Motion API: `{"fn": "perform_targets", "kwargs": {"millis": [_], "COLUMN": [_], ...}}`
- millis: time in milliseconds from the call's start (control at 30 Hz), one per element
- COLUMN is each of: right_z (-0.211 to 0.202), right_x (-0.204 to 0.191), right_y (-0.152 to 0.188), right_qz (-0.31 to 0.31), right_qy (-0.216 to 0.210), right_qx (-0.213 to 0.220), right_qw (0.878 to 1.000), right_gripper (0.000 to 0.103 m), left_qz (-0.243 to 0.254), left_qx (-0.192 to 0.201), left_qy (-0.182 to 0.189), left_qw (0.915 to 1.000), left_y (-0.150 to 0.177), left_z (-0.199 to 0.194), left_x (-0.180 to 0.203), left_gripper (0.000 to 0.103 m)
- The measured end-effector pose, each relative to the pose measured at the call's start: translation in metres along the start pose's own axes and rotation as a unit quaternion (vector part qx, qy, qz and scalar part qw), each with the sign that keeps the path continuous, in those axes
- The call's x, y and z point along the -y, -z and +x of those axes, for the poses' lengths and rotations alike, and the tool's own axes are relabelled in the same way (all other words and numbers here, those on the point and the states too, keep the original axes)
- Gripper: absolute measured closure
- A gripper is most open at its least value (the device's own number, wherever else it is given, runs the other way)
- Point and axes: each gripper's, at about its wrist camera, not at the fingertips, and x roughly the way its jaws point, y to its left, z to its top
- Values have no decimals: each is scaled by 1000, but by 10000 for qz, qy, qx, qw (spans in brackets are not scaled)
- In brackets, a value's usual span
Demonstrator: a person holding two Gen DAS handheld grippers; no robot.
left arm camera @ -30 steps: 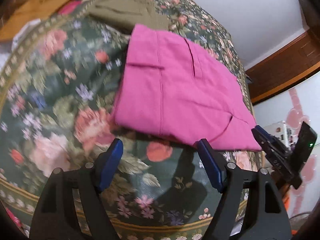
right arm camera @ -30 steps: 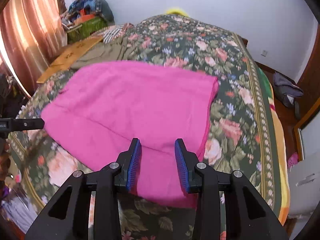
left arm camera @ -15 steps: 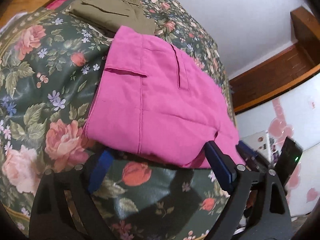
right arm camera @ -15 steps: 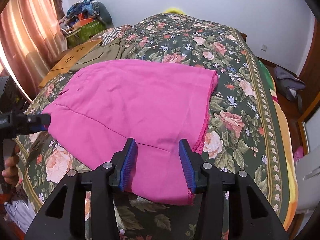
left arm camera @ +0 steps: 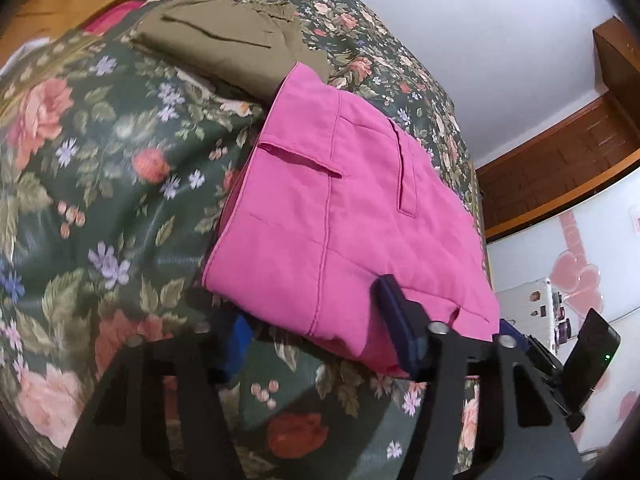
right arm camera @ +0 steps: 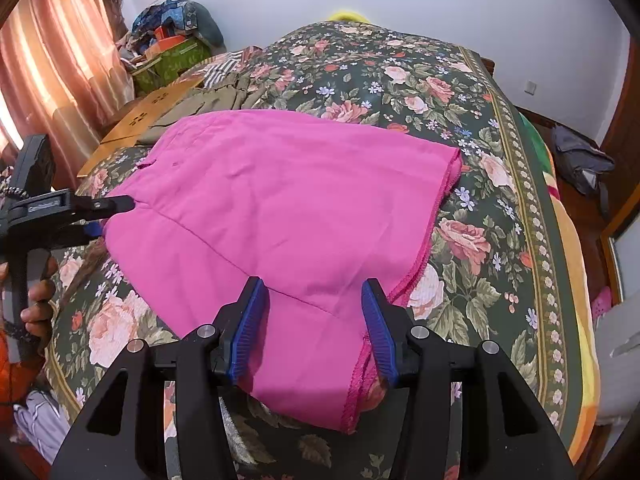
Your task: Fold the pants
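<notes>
Folded pink pants lie flat on the floral bedspread; they also show in the left wrist view with pockets up. My left gripper is open, its jaws on either side of the near pants edge, one blue pad under the cloth. It shows at the far left in the right wrist view. My right gripper is open, its blue pads straddling the near hemmed end of the pants.
Folded olive pants lie beyond the pink ones. A wooden board and a pile of clothes and boxes sit at the bed's left. The bed edge drops off on the right, near a wooden door frame.
My left gripper moved forward until its jaws reached around the pants edge. My right gripper opened wider at the hemmed end.
</notes>
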Motion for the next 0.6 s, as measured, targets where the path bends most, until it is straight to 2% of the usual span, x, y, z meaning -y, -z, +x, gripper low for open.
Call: {"fn": "perform_targets", "kwargs": {"millis": [133, 233, 367, 600], "right_z": [1, -1, -9, -23], "right_x": [2, 0, -5, -29], "right_y": [-2, -6, -15, -48], "right_qz": [51, 36, -53, -115], "right_qy": [-8, 58, 116, -185], "right_qx": [-57, -139, -104, 385], "right_qw": [10000, 9999, 9999, 9990], "right_gripper": [58, 58, 58, 55], "left_qz": [144, 478, 997, 1531], "left_qx": [70, 242, 569, 1034], "left_qy": [-24, -285, -729, -1075], "left_qw": [9999, 9982, 9907, 9769], "left_y": [-3, 0, 8, 22], "left_z": [-1, -9, -27, -64], "left_x": [6, 18, 35, 51], "left_gripper": [68, 73, 76, 78]}}
